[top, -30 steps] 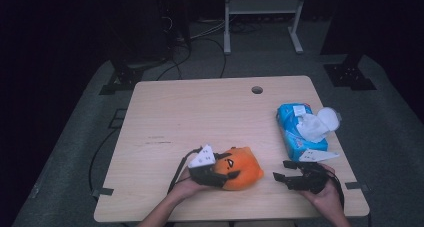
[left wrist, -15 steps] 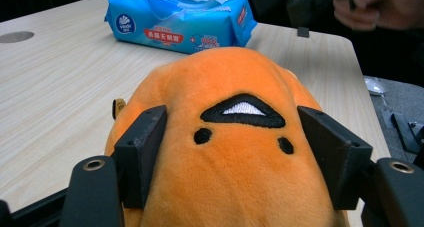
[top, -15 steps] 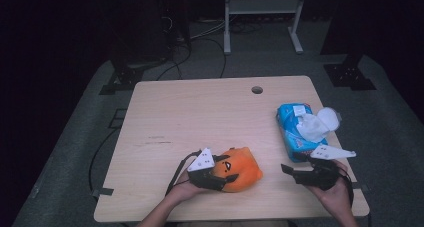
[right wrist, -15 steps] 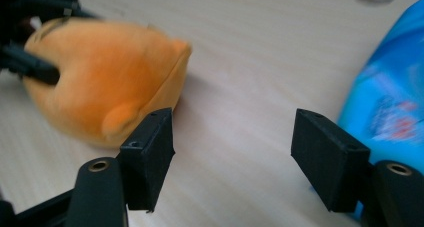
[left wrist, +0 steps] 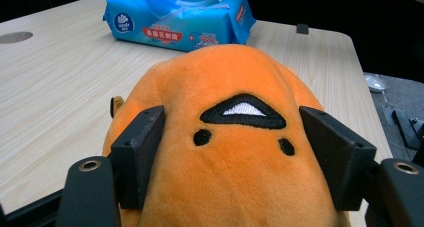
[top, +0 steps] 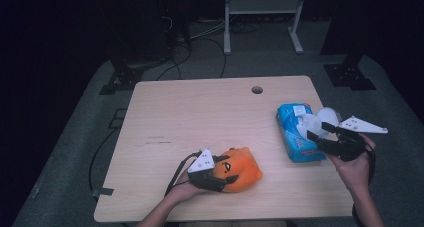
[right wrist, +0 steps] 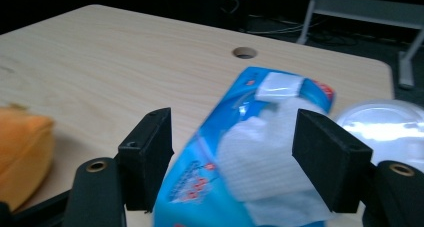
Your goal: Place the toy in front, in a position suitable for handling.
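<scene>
Right tongs (top: 320, 138) spread just above blue plastic wipes pack (top: 296, 132), straddling its white protruding wipe (right wrist: 260, 157); left tongs (top: 212, 179) pinching orange plush toy (top: 242, 169).

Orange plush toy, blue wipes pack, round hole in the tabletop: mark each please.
Orange plush toy (left wrist: 235, 152): left gripper view, its face.
Blue wipes pack (top: 295, 137): high view, its top.
Round hole in the tabletop (top: 257, 90): high view, centre.

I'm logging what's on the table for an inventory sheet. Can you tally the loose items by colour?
Orange: 1, the orange plush toy between the left gripper's jaws.
Blue: 1, the blue plastic pack of wet wipes, its clear round lid flipped open and a white wipe sticking out.
Total: 2
</scene>
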A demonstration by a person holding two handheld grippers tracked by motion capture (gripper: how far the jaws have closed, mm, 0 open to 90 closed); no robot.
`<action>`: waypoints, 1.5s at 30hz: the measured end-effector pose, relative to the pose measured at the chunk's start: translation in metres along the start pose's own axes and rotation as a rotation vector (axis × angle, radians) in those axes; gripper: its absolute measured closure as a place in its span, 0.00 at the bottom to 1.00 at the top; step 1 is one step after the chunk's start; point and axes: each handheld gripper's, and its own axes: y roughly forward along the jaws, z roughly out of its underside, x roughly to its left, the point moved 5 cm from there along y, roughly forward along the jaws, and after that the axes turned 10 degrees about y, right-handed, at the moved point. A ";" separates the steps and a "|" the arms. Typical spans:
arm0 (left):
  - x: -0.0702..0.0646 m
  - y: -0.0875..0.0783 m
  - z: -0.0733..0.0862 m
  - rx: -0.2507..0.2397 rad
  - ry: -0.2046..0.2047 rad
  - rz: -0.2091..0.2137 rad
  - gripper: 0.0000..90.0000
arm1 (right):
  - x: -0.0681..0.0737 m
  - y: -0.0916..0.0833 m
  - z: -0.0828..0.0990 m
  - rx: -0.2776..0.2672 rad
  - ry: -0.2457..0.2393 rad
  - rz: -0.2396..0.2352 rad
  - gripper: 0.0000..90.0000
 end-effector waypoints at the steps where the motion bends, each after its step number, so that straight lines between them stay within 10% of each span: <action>1: 0.000 0.000 0.000 0.000 -0.001 0.000 0.32 | -0.004 0.001 -0.002 0.001 0.006 0.012 0.34; 15: 0.002 -0.001 0.003 -0.016 -0.012 0.007 0.31 | -0.037 0.026 0.001 0.053 0.100 0.060 0.42; 19: 0.001 -0.001 0.003 -0.015 -0.013 0.007 0.31 | -0.035 0.033 0.008 0.082 0.146 0.039 0.62; 27: 0.001 -0.001 0.003 -0.014 -0.013 0.007 0.31 | -0.020 0.034 0.008 0.110 0.193 -0.028 0.97; 37: 0.002 -0.002 0.004 -0.008 -0.008 0.006 0.29 | 0.001 0.027 -0.012 0.076 0.191 -0.125 0.99; 45: 0.002 -0.002 0.003 -0.003 -0.006 0.003 0.29 | 0.039 0.005 -0.035 0.021 0.097 -0.215 0.99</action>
